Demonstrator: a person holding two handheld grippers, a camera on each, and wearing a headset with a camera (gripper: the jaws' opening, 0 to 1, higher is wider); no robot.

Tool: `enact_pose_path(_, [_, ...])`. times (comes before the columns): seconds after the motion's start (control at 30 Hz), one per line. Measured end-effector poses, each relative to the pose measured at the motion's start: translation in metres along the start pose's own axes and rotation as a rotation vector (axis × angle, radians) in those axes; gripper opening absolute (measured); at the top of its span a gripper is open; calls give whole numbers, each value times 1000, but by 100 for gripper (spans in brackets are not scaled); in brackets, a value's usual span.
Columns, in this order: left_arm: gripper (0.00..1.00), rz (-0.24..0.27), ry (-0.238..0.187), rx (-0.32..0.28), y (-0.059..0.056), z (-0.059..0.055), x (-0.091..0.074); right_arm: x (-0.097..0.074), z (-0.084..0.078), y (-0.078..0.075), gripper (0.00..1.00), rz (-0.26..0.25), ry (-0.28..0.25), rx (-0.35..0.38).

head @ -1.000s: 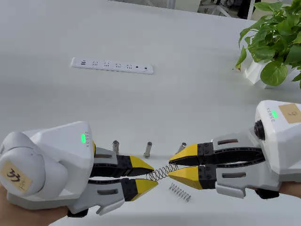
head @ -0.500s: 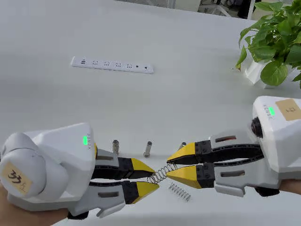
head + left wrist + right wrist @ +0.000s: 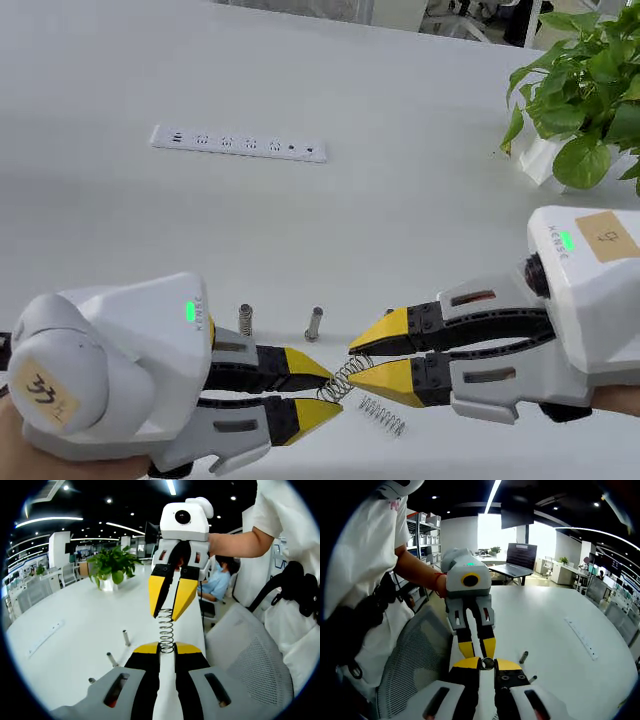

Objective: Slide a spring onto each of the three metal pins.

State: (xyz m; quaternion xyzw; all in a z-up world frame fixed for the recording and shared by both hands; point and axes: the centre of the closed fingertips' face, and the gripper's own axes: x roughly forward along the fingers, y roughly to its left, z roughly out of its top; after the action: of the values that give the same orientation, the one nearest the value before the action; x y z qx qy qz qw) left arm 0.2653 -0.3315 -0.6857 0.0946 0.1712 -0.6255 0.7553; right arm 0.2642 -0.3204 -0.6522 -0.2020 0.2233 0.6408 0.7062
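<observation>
1. Centrally in the head view, a spring [image 3: 345,374] is gripped at both ends above the white bench [image 3: 150,230]: the left hand-held gripper [image 3: 334,388] is clamped on its lower-left end, the right hand-held gripper [image 3: 355,360] on its upper-right end.
2. Its coils are laid out lengthwise in the left gripper view, whereas in the right gripper view it is met end-on as a small ring.
3. The long axis is run from tips to tips, slanted up to the right in the head view.
4. A loose spring [image 3: 382,415] is shown by the head view lying on the bench just below the right jaws.
5. Beyond the tips, a sleeved pin [image 3: 245,320] and a bare pin [image 3: 314,323] are stood upright; a third pin [image 3: 126,637] is made out in the left gripper view.
6. A sticker [image 3: 38,380] handwritten "33" is borne by the left body; the mark on the right tan label [image 3: 605,238] cannot be read.
</observation>
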Motion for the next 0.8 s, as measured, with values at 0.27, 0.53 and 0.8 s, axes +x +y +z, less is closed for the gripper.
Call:
enact_pose_path(0.27, [6,-4,-1,0,-2,0,1,2,2,3,6,10,13,-20])
enact_pose_path(0.53, [6,0,-8,-6,-3,-1,0,3,2,4,6,14,29,-37])
enact_pose_path(0.8, [6,2,-16,-9,-4,-1,1,4,1,4,7,25,38,-29])
